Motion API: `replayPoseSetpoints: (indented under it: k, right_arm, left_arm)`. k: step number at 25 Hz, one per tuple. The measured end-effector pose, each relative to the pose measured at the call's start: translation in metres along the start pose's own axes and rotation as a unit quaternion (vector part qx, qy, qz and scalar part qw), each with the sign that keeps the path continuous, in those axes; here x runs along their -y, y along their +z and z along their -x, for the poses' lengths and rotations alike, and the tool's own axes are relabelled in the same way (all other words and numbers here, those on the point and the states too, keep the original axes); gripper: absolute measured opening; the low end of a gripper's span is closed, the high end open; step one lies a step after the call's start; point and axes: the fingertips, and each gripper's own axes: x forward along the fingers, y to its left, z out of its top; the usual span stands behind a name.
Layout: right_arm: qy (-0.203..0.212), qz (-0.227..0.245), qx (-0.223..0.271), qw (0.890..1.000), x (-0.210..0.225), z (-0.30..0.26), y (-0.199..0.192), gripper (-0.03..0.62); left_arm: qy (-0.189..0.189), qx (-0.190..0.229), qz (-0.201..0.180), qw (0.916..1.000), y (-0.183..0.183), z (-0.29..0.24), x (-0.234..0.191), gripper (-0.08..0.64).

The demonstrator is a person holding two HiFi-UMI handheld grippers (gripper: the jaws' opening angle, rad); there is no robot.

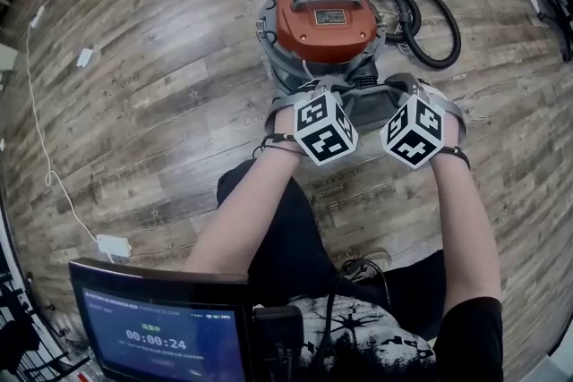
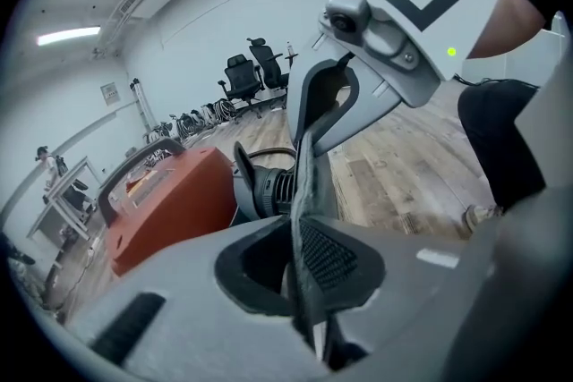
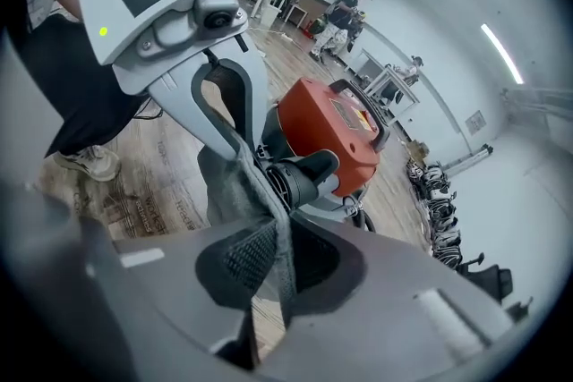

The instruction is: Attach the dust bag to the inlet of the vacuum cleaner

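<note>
The orange vacuum [image 1: 324,18] stands on the wooden floor [image 1: 161,103]. The grey bag [image 3: 224,183] hangs just before the vacuum's black inlet [image 3: 300,179], perhaps touching it. The left gripper [image 2: 303,257] and right gripper [image 3: 282,267], side by side, each pinch the bag's edge with jaws nearly closed.
</note>
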Motion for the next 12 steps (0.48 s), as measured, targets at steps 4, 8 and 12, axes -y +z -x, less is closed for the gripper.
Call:
replayPoseSetpoints:
  k: [4, 8, 12]
  right_arm:
    - [0.004, -0.016, -0.012, 1.0, -0.003, -0.01, -0.014, 0.032]
    - [0.007, -0.027, -0.025, 0.999, -0.007, -0.017, -0.028, 0.025]
    - [-0.001, -0.008, -0.033, 0.999, -0.005, -0.018, -0.026, 0.023]
  left_arm:
    - [0.018, 0.005, -0.027, 0.9995, 0.011, 0.004, -0.002, 0.031]
    - [0.025, 0.009, -0.055, 0.9981, 0.027, 0.005, -0.003, 0.034]
    - [0.032, 0.036, -0.047, 0.9978, 0.025, 0.005, -0.003, 0.038]
